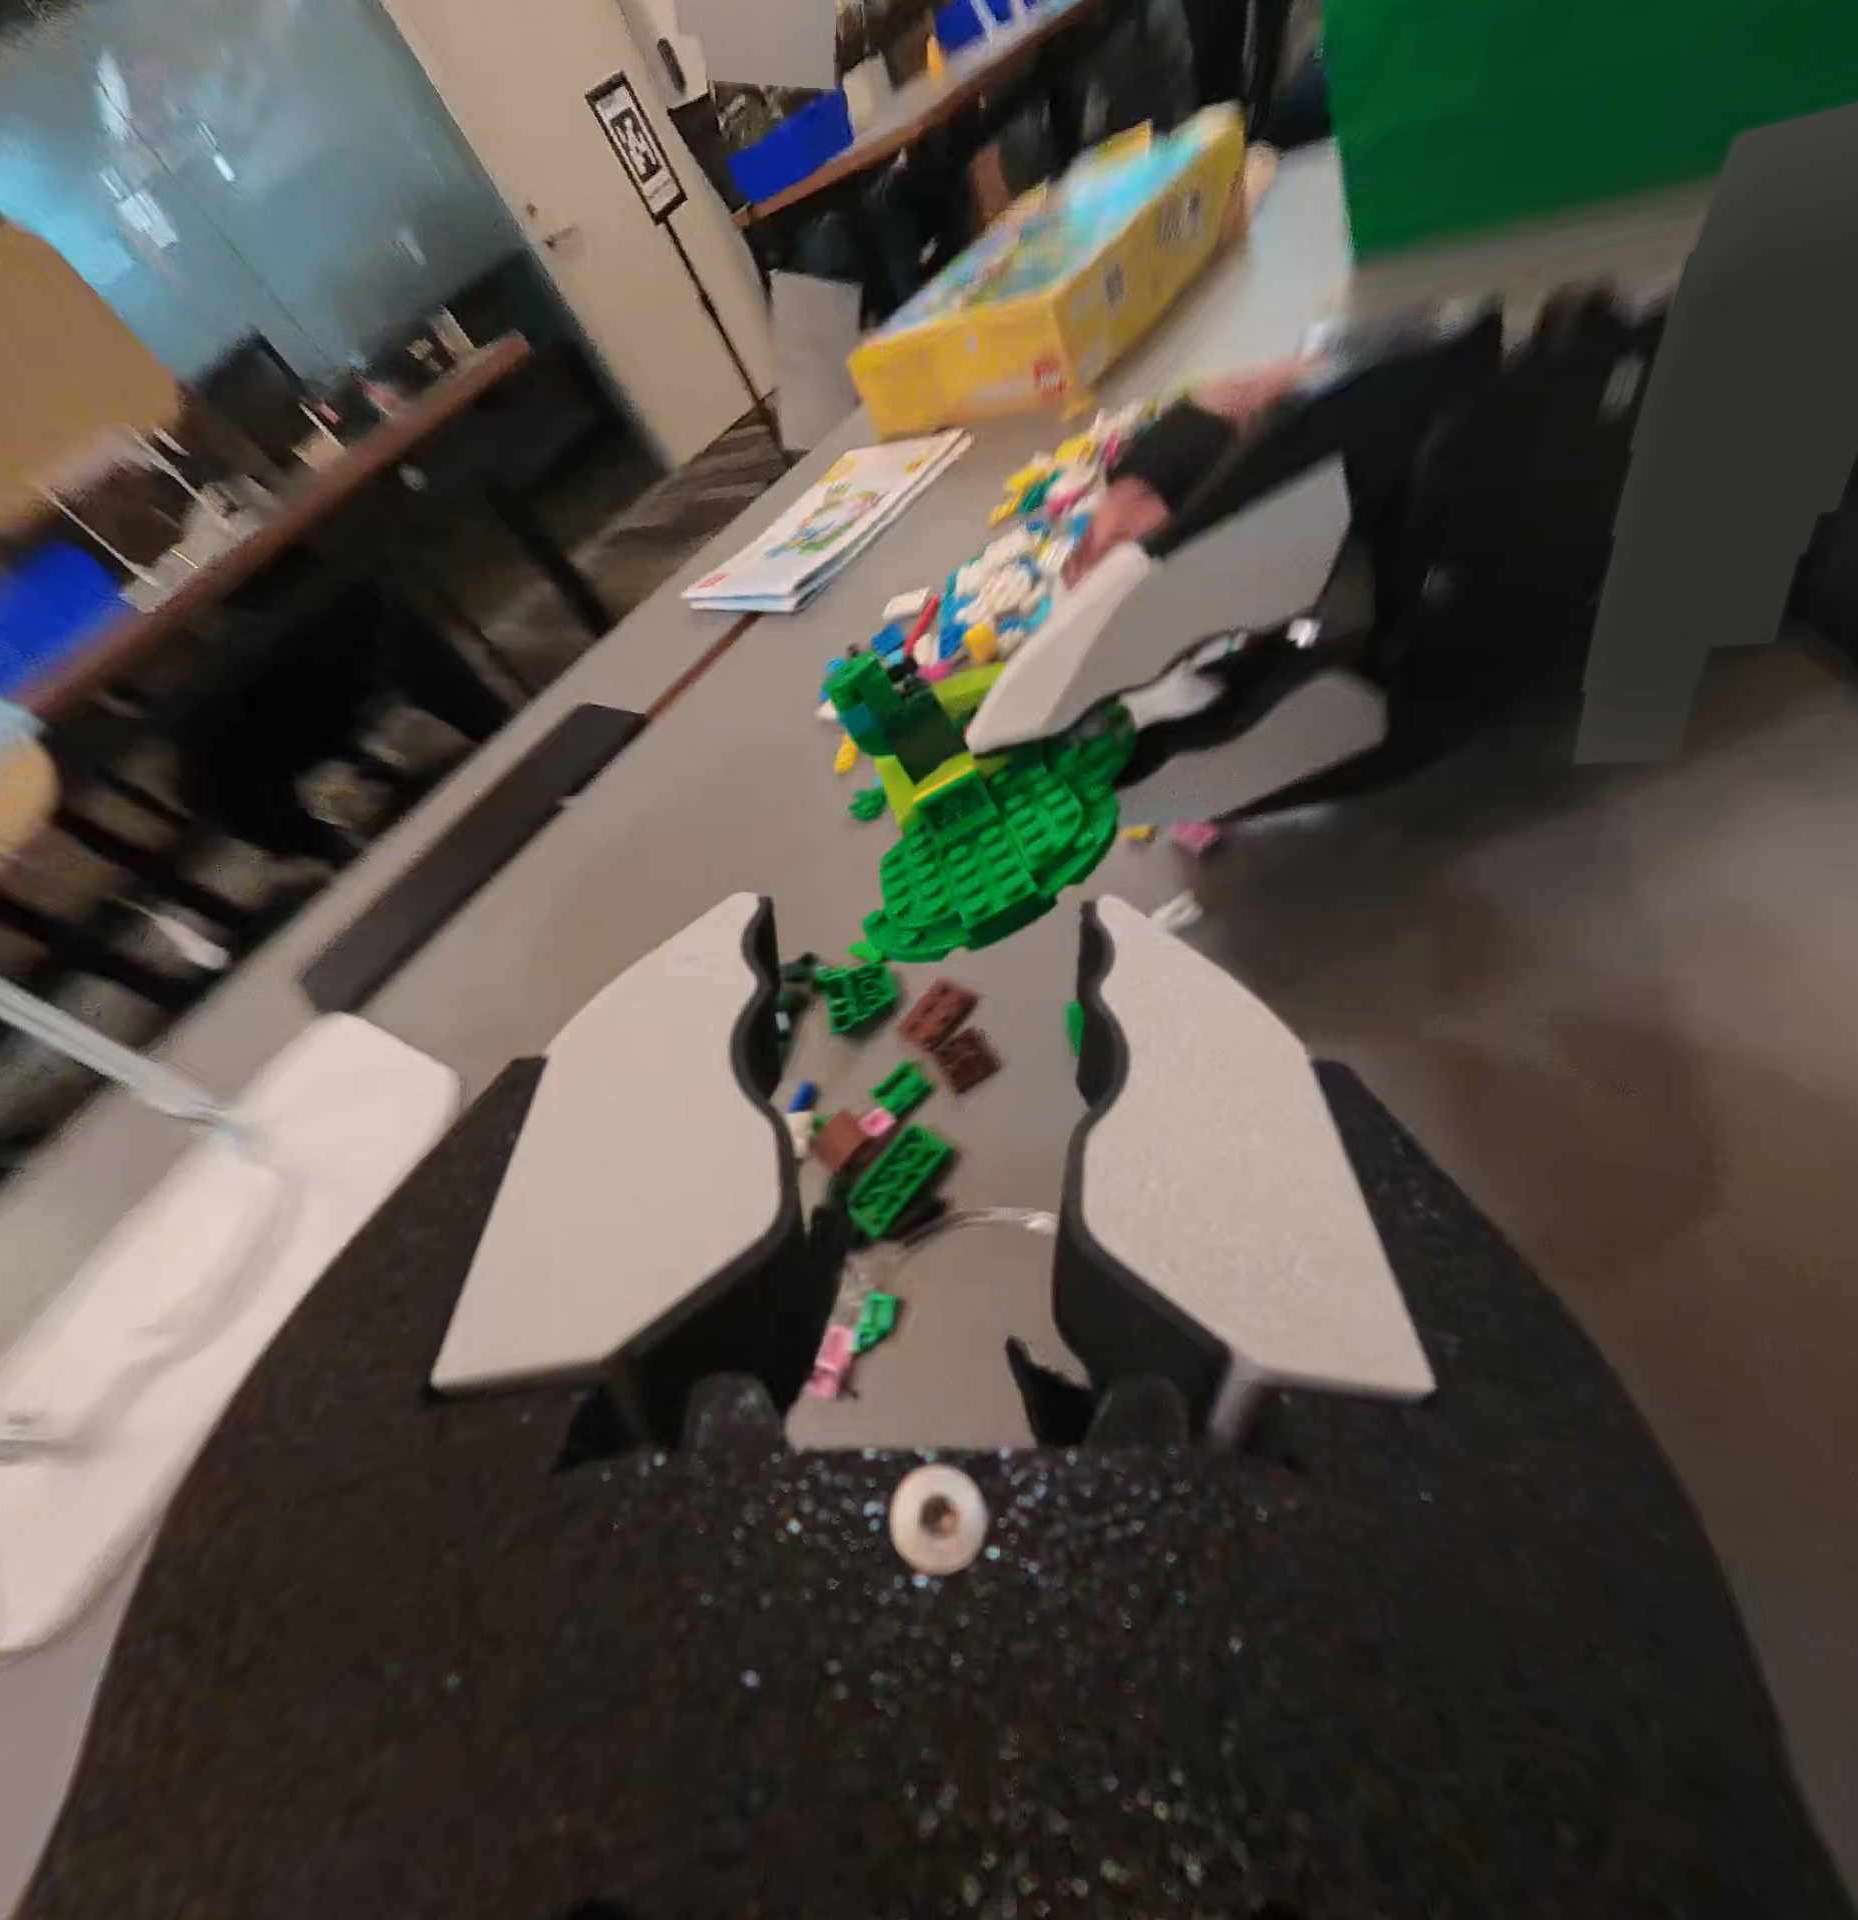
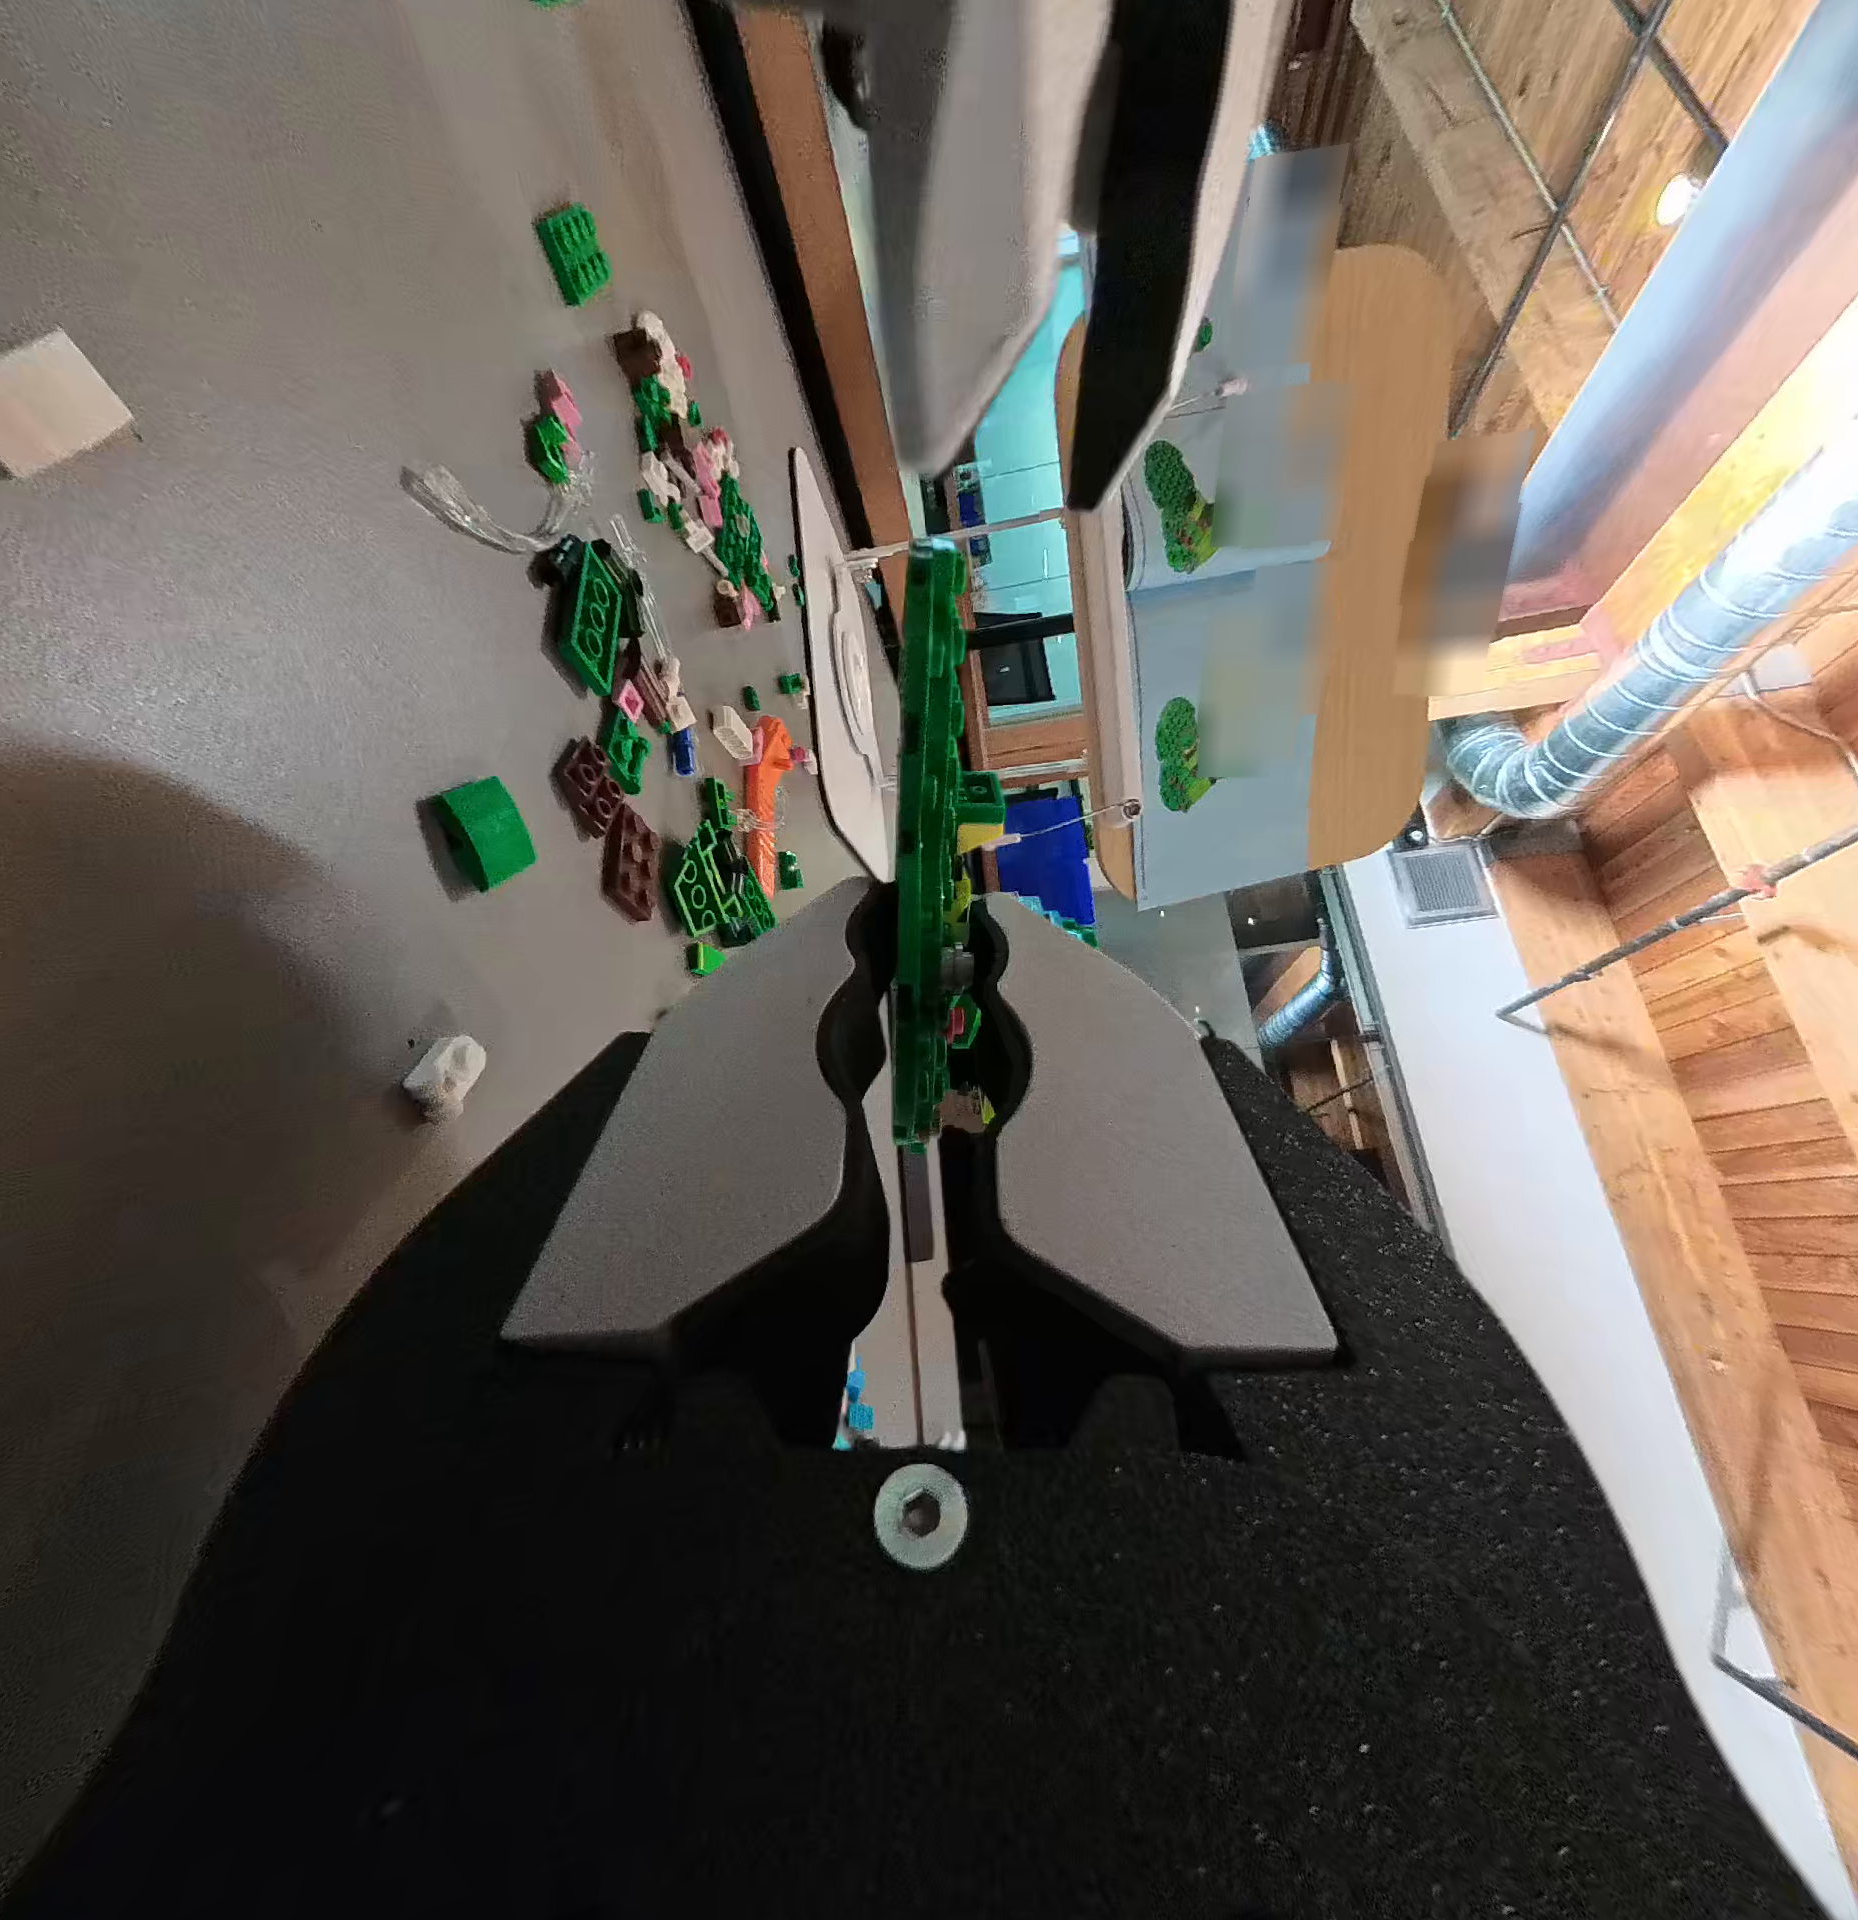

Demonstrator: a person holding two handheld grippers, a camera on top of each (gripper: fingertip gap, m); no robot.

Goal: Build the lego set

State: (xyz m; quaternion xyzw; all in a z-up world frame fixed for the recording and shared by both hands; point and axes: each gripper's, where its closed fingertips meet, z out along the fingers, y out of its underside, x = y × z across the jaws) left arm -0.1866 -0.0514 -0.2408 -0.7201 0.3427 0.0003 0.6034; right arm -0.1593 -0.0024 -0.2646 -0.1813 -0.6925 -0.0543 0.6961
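green baseplate assembly (image 1: 998, 862) hangs tilted above the grey table (image 1: 696, 790), pinched at its far edge by the right gripper (image 1: 1050, 665), which a person's hand (image 1: 1164, 488) holds from the right. seen from the right wrist view the same plate (image 2: 930, 790) runs edge-on straight up between that gripper's fingers, jaws drawn in close and clamped on its lower end, with small green, yellow and red pieces studding its right face. left gripper (image 1: 930, 961) sits nearer the camera, jaws spread wide and holding nothing, hovering above loose bricks: small green plates (image 1: 899, 1164), two brown plates (image 1: 951, 1034) and pink bits (image 1: 837, 1351). farther along the table lie a mixed pile of coloured bricks (image 1: 998, 592), an instruction booklet (image 1: 831, 520) and the yellow box (image 1: 1060, 281). in the right wrist view the scattered green and brown pieces (image 2: 634, 727), an orange piece (image 2: 769, 810) and a lone white brick (image 2: 445, 1070) rest on the table (image 2: 229, 520).
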